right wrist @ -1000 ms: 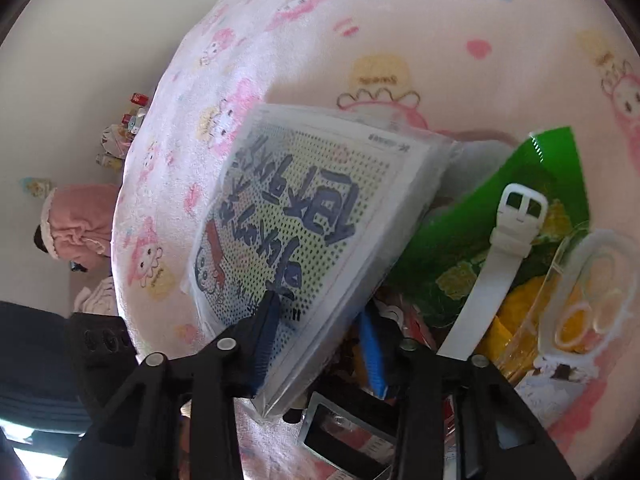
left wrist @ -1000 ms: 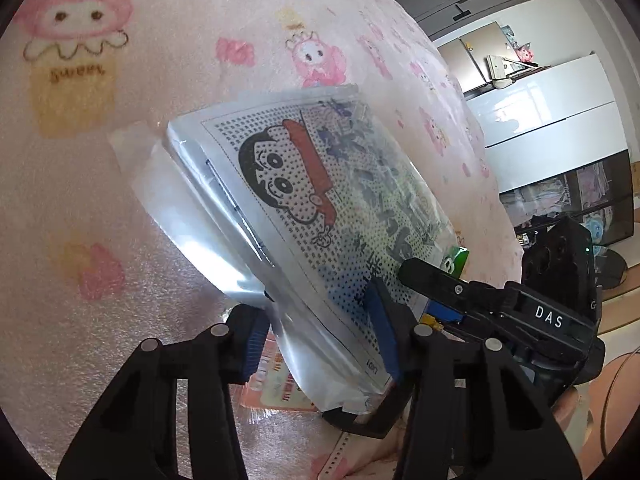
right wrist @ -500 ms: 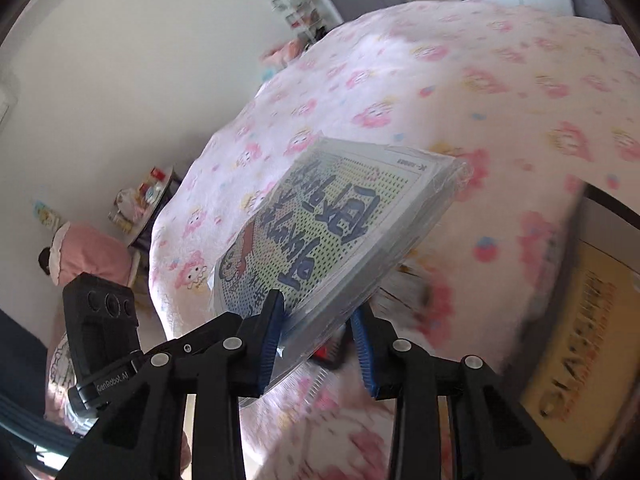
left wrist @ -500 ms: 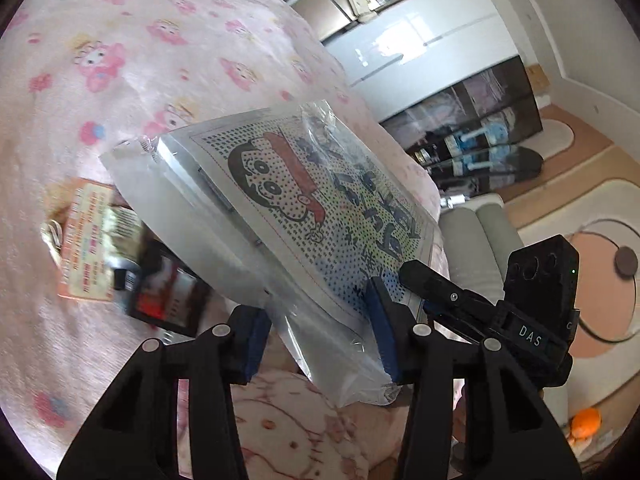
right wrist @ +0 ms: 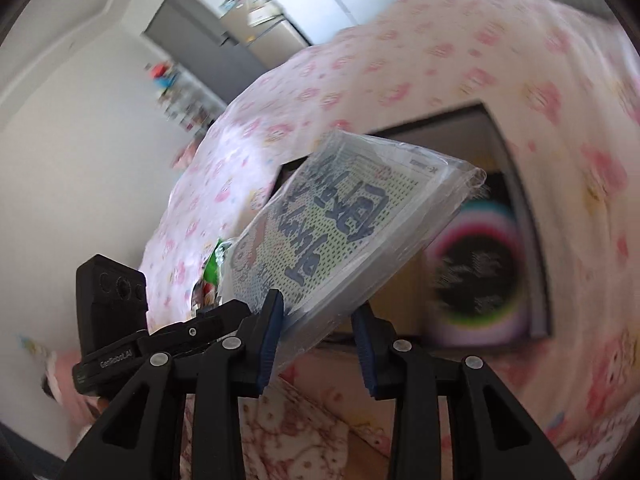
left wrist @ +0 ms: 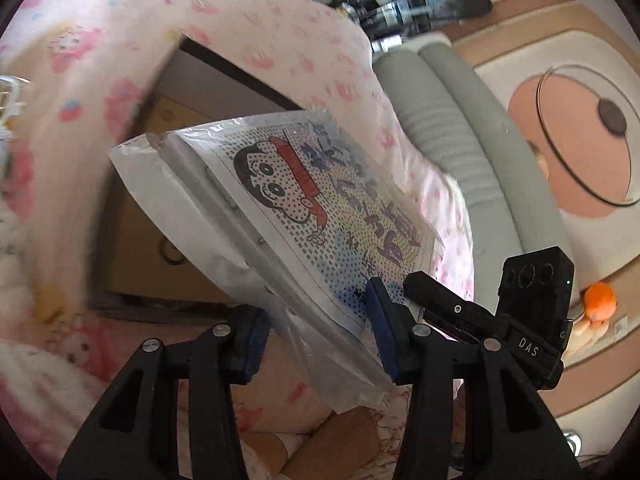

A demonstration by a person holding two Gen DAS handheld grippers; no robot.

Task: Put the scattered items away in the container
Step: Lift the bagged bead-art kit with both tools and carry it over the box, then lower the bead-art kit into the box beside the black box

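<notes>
We hold the bagged cartoon kit (left wrist: 304,216) in the air above the open cardboard box (left wrist: 160,240) on the bed (left wrist: 280,40), left tool (left wrist: 316,336) and right tool (right wrist: 318,334) each clamped on its near edge. It is not yet in; a disc-printed item (right wrist: 476,276) lies inside already.

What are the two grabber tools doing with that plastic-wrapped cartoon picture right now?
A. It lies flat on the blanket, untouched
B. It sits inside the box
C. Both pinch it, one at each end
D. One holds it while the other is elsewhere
C: the left gripper and right gripper each clamp an edge of the bagged cartoon kit, held tilted in the air above the cardboard box.
</notes>
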